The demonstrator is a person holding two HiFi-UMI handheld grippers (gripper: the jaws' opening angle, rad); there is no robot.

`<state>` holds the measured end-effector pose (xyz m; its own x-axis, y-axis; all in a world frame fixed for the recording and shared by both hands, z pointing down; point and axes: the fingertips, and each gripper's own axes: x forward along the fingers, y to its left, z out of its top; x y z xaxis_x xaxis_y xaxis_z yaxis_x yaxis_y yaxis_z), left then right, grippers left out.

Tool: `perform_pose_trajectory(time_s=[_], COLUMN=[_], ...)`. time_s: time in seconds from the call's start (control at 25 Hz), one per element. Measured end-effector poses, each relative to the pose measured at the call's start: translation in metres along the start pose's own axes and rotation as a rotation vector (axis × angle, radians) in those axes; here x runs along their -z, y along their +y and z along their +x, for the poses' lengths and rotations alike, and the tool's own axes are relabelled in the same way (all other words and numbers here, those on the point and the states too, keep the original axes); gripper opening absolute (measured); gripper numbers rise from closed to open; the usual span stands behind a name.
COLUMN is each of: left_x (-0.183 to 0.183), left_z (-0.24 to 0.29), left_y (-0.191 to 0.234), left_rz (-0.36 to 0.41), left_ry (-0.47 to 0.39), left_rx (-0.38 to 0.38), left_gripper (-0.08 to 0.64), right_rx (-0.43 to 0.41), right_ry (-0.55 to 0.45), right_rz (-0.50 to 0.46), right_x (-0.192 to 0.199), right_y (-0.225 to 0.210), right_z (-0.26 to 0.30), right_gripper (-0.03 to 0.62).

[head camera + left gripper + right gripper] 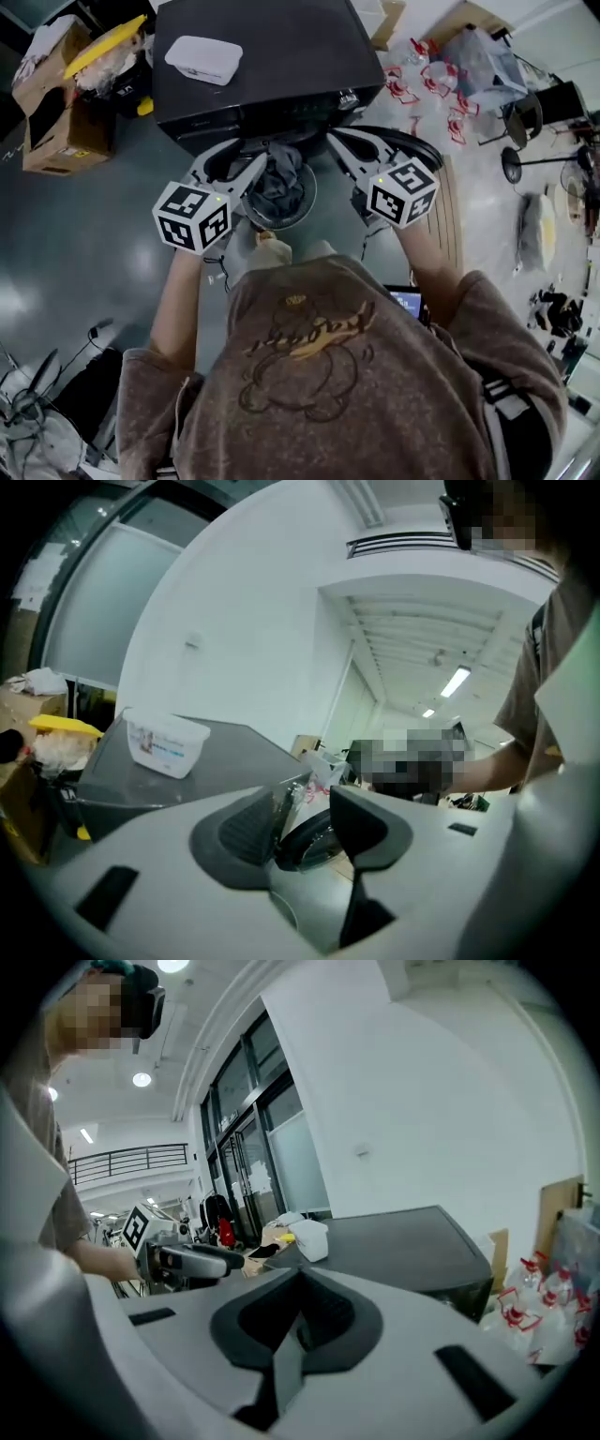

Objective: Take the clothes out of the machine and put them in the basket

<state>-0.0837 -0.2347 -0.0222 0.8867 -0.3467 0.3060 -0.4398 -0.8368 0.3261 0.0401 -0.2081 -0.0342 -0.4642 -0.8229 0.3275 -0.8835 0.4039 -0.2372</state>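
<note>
The dark washing machine (262, 66) fills the upper middle of the head view. A white plastic box (203, 58) lies on its flat top, towards the left. Its round opening faces the person below, and the door (427, 150) is swung out to the right of the frame. Grey clothes (279, 183) sit bunched in that opening, at the centre of the frame between the two grippers.

The left gripper (246, 157) points up the frame at the left edge of the opening, just beside the clothes. I cannot tell from above whether it touches them. In its own view the left gripper (309, 808) has its jaws partly apart with nothing between the pads. Only the round door shows through the gap. The machine's top and the white box lie in the left half of that view.

The right gripper (345, 139) reaches towards the right edge of the opening, next to the door. In its own view the right gripper (300, 1307) has its jaws together and holds nothing. The machine stretches behind it to the right, and the other gripper shows at the left.

Cardboard boxes (56, 103) stand in the upper left of the head view. Clear bottles with red caps (422, 84) are scattered on the floor at the upper right.
</note>
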Motion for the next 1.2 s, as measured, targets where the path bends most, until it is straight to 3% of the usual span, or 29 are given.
perform_pose_trajectory(time_s=[0.28, 0.6, 0.92, 1.2], left_x=[-0.022, -0.031, -0.044, -0.041], left_z=[-0.015, -0.003, 0.020, 0.038], left_y=[-0.012, -0.015, -0.017, -0.011], left_rz=[0.030, 0.025, 0.056, 0.069], left_ry=[-0.057, -0.114, -0.158, -0.175], left_rx=[0.015, -0.038, -0.092, -0.092], left_gripper=[0.179, 0.010, 0.006, 0.006], right_rx=[0.016, -0.046, -0.060, -0.101], right_ry=[0.003, -0.005, -0.050, -0.067], right_rz=[-0.001, -0.013, -0.038, -0.061], right_x=[-0.008, -0.018, -0.028, -0.029], right_y=[0.013, -0.003, -0.032, -0.045], right_z=[-0.021, -0.016, -0.013, -0.003], right_gripper=[-0.002, -0.003, -0.003, -0.003])
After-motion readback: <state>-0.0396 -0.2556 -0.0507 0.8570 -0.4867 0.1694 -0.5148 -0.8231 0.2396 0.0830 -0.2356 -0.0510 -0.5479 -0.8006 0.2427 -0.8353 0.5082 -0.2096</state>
